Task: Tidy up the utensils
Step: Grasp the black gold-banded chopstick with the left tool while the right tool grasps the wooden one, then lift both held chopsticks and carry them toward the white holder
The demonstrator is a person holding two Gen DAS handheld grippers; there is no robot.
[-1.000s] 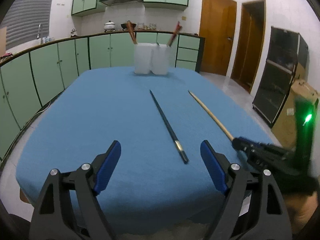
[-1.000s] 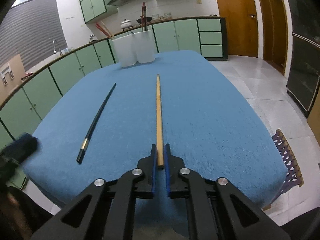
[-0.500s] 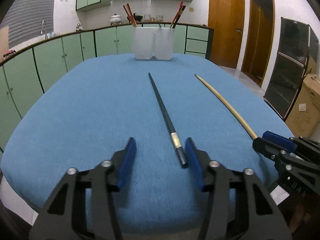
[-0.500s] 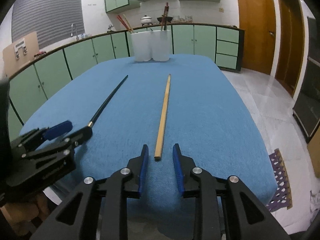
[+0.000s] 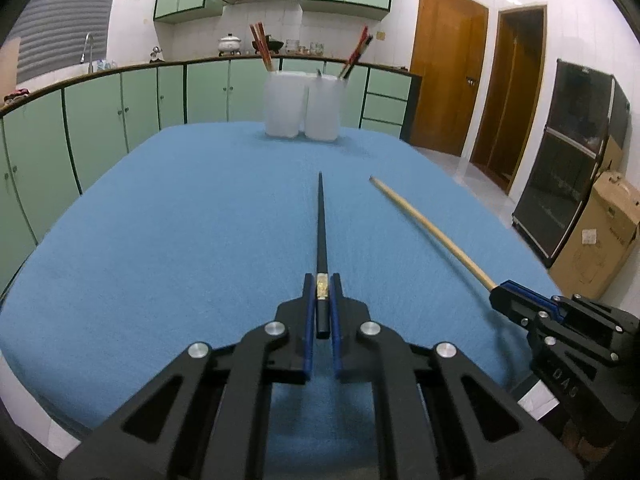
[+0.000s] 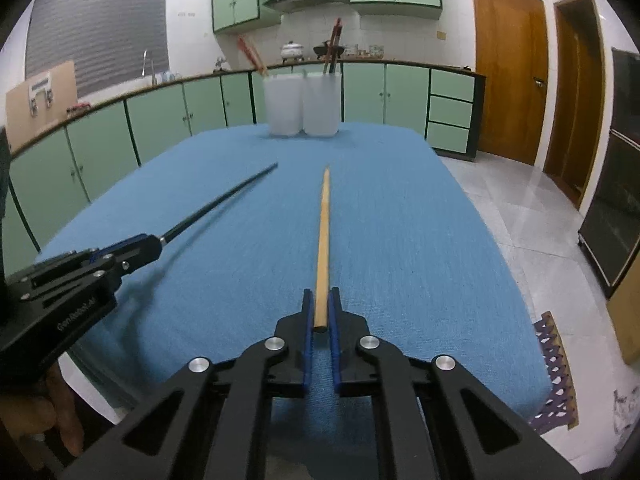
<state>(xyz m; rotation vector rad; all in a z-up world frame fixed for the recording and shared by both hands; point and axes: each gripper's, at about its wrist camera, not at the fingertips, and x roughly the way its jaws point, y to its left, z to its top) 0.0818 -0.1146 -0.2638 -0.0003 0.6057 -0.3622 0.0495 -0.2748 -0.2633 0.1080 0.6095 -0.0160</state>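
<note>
since a second ago my left gripper [image 5: 322, 286] has closed onto the black chopstick [image 5: 320, 216]; my right gripper [image 6: 321, 306] pinches the wooden chopstick [image 6: 322, 236]. both point at two white holders [image 5: 302, 106] across the blue table [image 5: 180, 220]; holder contents stay hard to make out.

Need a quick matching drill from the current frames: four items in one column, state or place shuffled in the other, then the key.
Items
1. long black chopstick with a gold band
2. long light wooden chopstick
3. two white translucent plastic holders
4. brown cardboard box

States
A. on the floor, right of the table
B. gripped at its near end by the left gripper
C. far end of the blue tablecloth, holding red chopsticks
D. gripped at its near end by the right gripper

Pairs: 1-B, 2-D, 3-C, 4-A
</note>
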